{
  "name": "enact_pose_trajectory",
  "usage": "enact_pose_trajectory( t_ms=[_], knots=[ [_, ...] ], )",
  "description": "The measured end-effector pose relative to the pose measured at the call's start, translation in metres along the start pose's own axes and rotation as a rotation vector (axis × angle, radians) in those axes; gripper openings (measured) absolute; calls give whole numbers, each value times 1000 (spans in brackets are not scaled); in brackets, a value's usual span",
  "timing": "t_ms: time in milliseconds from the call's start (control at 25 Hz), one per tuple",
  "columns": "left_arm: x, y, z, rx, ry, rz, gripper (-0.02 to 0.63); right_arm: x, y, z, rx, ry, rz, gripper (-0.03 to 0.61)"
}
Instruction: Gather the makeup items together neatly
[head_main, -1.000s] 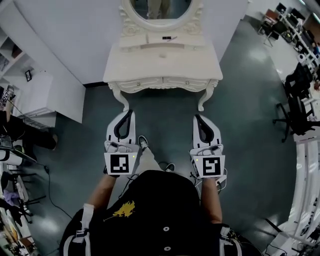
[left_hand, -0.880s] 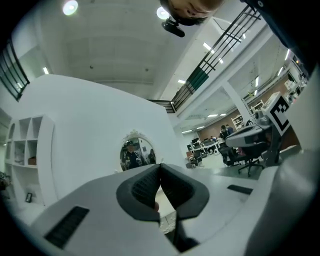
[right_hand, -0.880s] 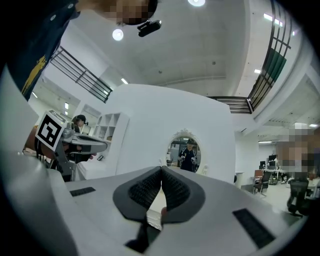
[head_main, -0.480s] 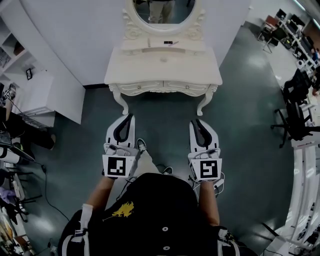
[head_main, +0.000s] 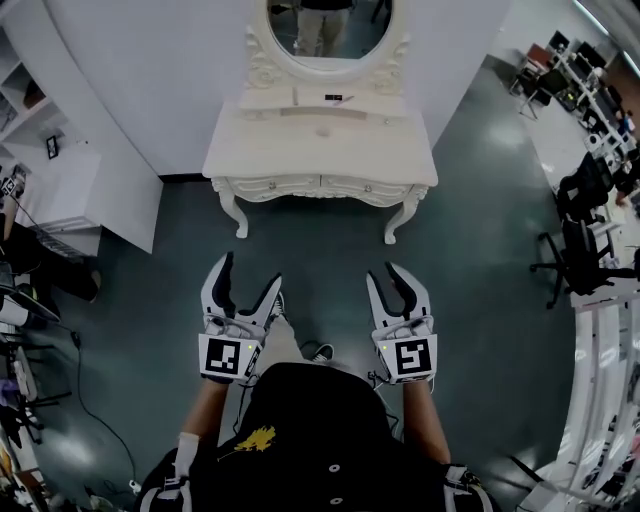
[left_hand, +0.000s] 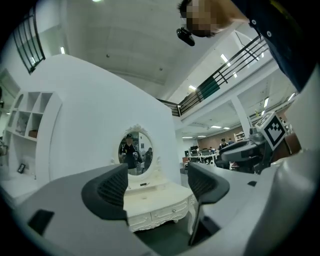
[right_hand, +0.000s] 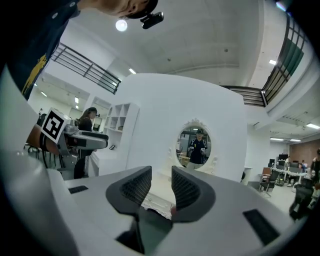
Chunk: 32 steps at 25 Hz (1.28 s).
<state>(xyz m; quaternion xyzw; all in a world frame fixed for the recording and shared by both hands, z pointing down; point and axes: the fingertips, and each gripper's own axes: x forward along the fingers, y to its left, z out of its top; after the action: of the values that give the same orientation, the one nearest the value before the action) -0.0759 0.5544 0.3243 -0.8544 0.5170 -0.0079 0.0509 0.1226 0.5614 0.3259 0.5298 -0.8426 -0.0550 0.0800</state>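
I'm standing off the ornate white dressing table (head_main: 320, 140), left gripper (head_main: 248, 272) and right gripper (head_main: 390, 275) just opening, both empty; stepping closer next.

Ahead of you: white carved dressing table (head_main: 320, 150), against the wall.
Table's back edge: oval mirror (head_main: 328, 25); small dark item (head_main: 333, 97) just below it.
Your right: black office chairs (head_main: 580, 230).

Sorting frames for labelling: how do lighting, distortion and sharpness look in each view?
Head view: dim and bowed at the edges; the dressing table top is washed out. Left gripper view: fisheye, dark corners, straight railings bent into curves. Right gripper view: same fisheye, with ceiling lamp glare upper left.
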Motion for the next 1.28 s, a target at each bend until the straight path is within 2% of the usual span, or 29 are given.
enact_pose_trajectory(
  t_ms=[80, 240, 440, 560, 640, 840, 960, 1160, 1280],
  knots=[
    [6, -5, 5, -4, -21, -5, 400, 5, -4, -11, 5, 37, 26, 158],
    [20, -5, 6, -12, -68, -11, 459, 25, -4, -25, 34, 16, 33, 240],
    [14, 2, -21, -7, 32, -36, 512, 41, 9, -38, 87, 43, 75, 357],
    [32, 17, -27, -8, 67, -23, 522, 63, 6, -46, 118, 63, 101, 527],
    [48, 28, -30, -16, 75, -13, 525, 80, 2, -52, 139, 69, 106, 598],
    [79, 50, -34, -13, 101, 4, 525, 114, -3, -64, 133, 111, 111, 598],
    [102, 72, -45, 80, 136, -17, 525, 147, -6, -68, 119, 141, 119, 598],
    [147, 128, -38, 100, 99, -47, 525, 216, -8, -52, 102, 180, 121, 595],
    [172, 167, -34, 99, 88, -44, 525, 261, -6, -39, 50, 188, 130, 595]
  ],
)
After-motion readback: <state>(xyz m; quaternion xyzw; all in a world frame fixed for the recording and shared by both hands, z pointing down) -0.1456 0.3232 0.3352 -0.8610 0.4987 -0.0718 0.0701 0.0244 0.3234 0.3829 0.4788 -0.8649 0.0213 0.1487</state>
